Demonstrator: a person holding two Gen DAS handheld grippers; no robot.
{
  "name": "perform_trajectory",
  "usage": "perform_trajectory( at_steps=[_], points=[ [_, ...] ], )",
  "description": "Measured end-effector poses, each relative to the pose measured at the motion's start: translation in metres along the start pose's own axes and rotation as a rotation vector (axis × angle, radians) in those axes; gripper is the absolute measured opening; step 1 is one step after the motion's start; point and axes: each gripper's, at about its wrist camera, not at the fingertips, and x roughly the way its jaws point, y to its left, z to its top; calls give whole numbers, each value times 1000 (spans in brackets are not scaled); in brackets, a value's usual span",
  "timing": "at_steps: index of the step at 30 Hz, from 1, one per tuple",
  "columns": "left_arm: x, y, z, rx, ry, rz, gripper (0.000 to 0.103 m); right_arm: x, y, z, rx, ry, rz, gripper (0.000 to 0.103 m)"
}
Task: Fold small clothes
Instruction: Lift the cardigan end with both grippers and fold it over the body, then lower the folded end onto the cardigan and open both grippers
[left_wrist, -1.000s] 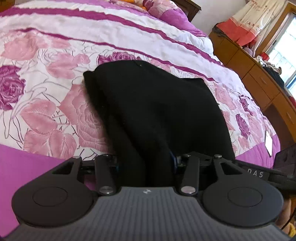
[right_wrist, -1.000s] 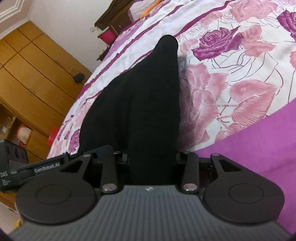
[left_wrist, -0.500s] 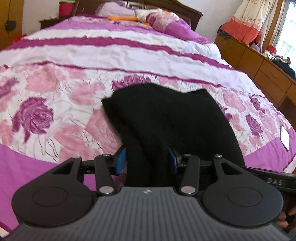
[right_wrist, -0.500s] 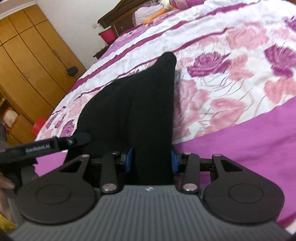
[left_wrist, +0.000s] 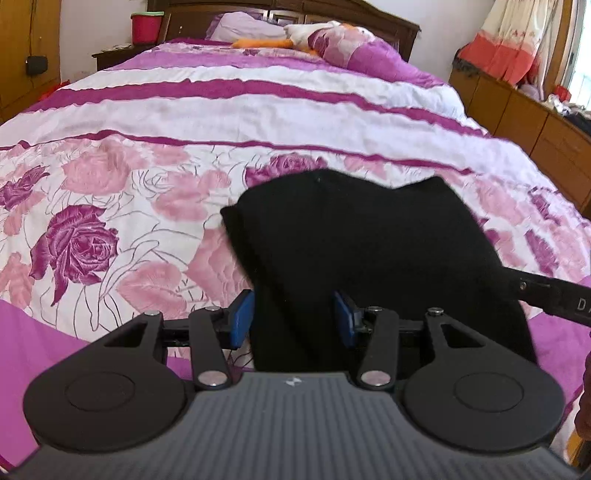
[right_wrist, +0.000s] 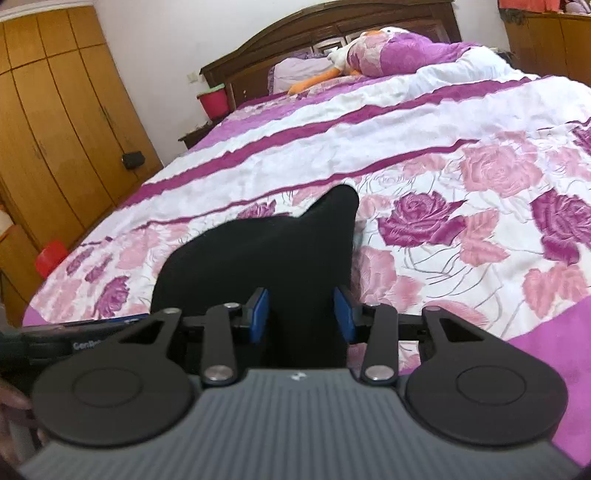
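A black garment (left_wrist: 362, 251) lies in a loose fold on the floral pink and purple bedspread (left_wrist: 110, 206), its far edge resting on the cover and its near edge raised. My left gripper (left_wrist: 293, 319) is shut on the left part of that near edge, with bunched cloth filling the gap between its blue pads (left_wrist: 242, 319). My right gripper (right_wrist: 302, 314) is shut on the garment (right_wrist: 266, 251) at its right near edge, where one far corner stands up in a point. The black housing of the right tool (left_wrist: 554, 295) shows at the cloth's right side.
Pillows (left_wrist: 354, 48) and an orange plush toy (right_wrist: 317, 79) lie by the dark wooden headboard (right_wrist: 332, 29). A red bucket (left_wrist: 146, 27) stands on a nightstand. A wooden wardrobe (right_wrist: 55, 110) lines the left, low dressers (left_wrist: 535, 122) the right.
Both grippers have tipped upward, the right one also rising, so the headboard has come into view. The garment's near edge has lifted with them and the blue pads now show.
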Motion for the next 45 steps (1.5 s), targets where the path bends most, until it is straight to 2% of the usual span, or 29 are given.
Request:
perform_trajectory(
  at_steps=[7,14,20,27,33,39,40,42,45],
  points=[
    [9,-2,-7,65,12,46,57,15,3,-11,-7,27,30,42],
    [19,-1,-9,60,13,50,61,25,-5,-15,13,33,42,42],
    [12,-1,-7,45,1,51,63,23,-1,-14,6,24,27,44],
    [-18,-2,-6,22,-16,24,63,-5,5,-10,28,-32,-4,49],
    [-44,-9,-21,30,-31,19,64,-36,10,-12,50,-54,29,50],
    [-63,-10,-40,22,-28,29,68,-58,19,-27,57,-58,75,51],
    [-67,-10,-43,19,-26,35,68,-60,20,-31,54,-52,77,59],
    [-71,-9,-47,17,-26,46,69,-63,25,-38,38,-45,71,67],
    [-76,-12,-55,17,-12,64,72,-68,30,-49,32,-35,65,67]
  ],
)
